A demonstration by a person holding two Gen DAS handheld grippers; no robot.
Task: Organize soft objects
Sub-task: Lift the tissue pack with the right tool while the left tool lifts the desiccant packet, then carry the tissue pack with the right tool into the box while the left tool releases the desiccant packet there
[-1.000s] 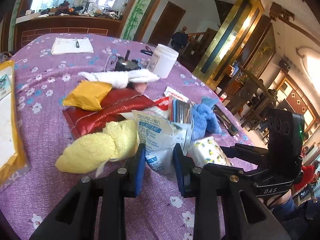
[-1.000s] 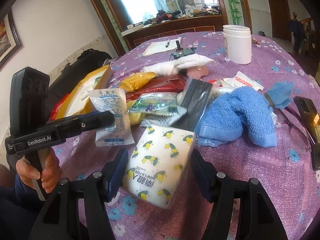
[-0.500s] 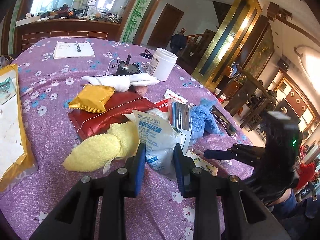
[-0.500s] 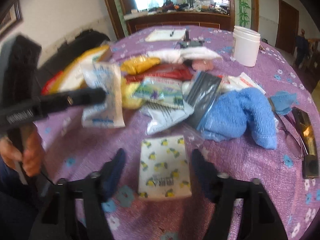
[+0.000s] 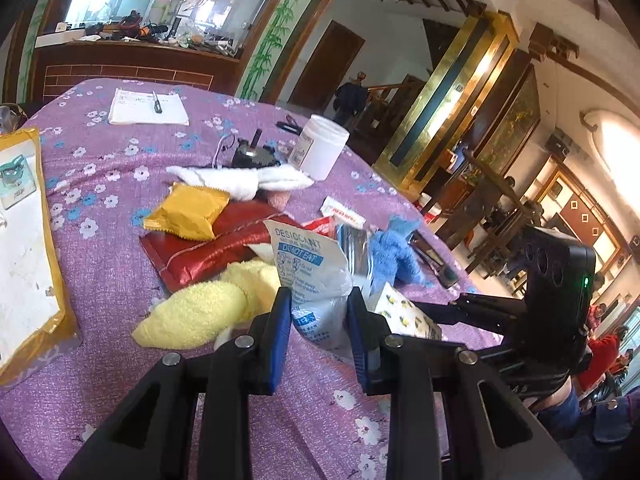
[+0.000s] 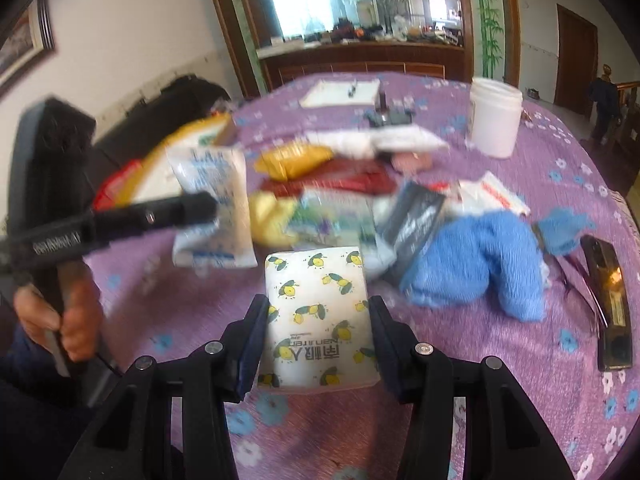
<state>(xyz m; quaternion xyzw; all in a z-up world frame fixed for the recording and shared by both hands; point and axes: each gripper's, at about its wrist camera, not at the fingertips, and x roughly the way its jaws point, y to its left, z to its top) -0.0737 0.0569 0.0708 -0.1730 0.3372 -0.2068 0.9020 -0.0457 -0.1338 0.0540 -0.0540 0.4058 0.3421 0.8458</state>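
Round table (image 5: 100, 240) under a purple floral cloth, cluttered. One large yellow mailer (image 5: 24, 248) at its left edge. One red pouch (image 5: 208, 244) with one yellow snack packet (image 5: 188, 212) lying on it. Towels: one blue (image 6: 476, 264), one yellow (image 5: 200, 312), one white (image 5: 240, 178). One white jar (image 6: 494, 120), lid on (contents unseen). Left gripper (image 5: 318, 332) is clamped on one desiccant sachet (image 5: 310, 276), held above the cloth. Right gripper (image 6: 316, 340), jaws just closing, pinches one lemon-print tissue pack (image 6: 318, 316) near the table's front edge.
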